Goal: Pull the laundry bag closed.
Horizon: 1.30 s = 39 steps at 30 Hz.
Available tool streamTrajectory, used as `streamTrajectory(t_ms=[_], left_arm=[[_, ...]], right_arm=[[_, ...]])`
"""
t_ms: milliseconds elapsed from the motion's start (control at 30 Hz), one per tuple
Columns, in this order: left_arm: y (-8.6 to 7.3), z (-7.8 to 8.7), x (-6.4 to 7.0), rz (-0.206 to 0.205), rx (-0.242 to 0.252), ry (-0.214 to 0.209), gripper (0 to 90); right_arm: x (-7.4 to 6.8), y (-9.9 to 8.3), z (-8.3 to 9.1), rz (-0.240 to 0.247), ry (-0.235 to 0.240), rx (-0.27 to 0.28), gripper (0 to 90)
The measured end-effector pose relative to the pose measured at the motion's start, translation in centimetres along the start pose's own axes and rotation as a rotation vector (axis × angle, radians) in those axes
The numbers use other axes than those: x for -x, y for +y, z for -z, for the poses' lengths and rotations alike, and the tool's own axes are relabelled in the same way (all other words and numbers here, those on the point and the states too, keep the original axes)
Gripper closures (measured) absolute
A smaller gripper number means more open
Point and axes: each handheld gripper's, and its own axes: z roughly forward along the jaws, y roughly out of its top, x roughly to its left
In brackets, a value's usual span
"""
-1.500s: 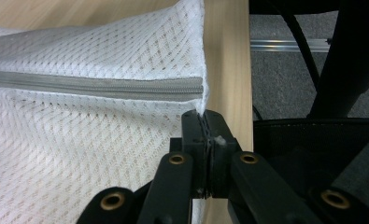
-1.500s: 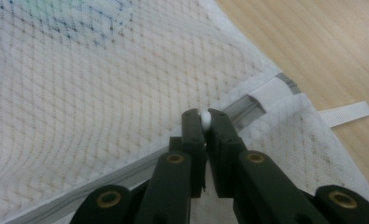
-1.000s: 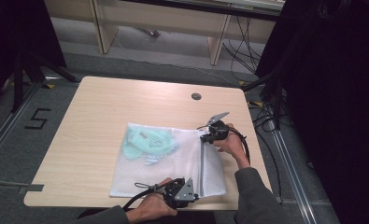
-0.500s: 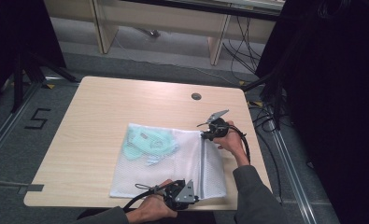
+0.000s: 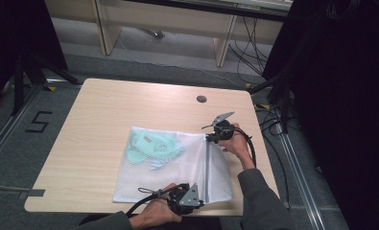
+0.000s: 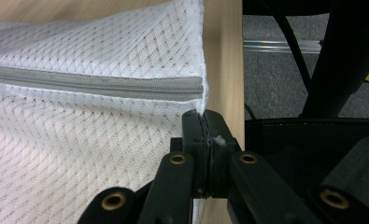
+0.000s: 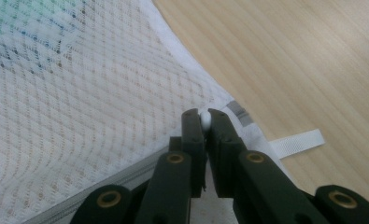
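Left gripper (image 5: 193, 203): at the table's near edge, jaws pressed together on the mesh bag's near corner beside the zipper end.
Mesh bag (image 5: 172, 167): white, flat on the wooden table (image 5: 110, 110), greenish cloth (image 5: 151, 146) inside.
Zipper (image 5: 207, 167): closed along the bag's right part.
Right gripper (image 5: 210, 137): at the far corner, jaws pinching the white zipper pull (image 7: 205, 120).

1 mesh bag (image 5: 177, 167), 1 green garment (image 5: 151, 147) inside, 2 tongs: L (image 5: 196, 203), R (image 5: 209, 137).
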Motion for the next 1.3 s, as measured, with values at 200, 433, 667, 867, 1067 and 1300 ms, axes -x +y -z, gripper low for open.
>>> streamTrajectory(t_ms=[200, 433, 667, 867, 1067, 1300], left_arm=[[0.0, 0.1, -0.2, 0.024, 0.006, -0.005, 88.8], [-0.1, -0.1, -0.4, 0.03, -0.001, -0.002, 88.4], [-0.1, -0.1, -0.7, 0.044, 0.002, 0.003, 87.7], [0.0, -0.3, -0.8, 0.062, 0.006, 0.014, 79.3], [0.0, 0.2, -1.4, 0.084, 0.008, 0.035, 68.1], [0.1, 1.0, -1.9, 0.114, 0.001, 0.051, 53.8]], right_arm=[[0.0, 0.0, -0.3, -0.009, -0.003, -0.012, 86.4], [0.0, 0.1, -0.3, -0.014, -0.013, 0.004, 86.3], [-0.2, 0.1, -0.5, -0.042, -0.058, -0.002, 84.8], [-0.2, 0.3, -0.6, -0.053, -0.061, 0.02, 75.4], [-0.4, 0.6, 0.0, -0.107, -0.072, 0.047, 60.4], [-0.8, 1.0, 1.5, -0.107, -0.097, 0.106, 48.1]])
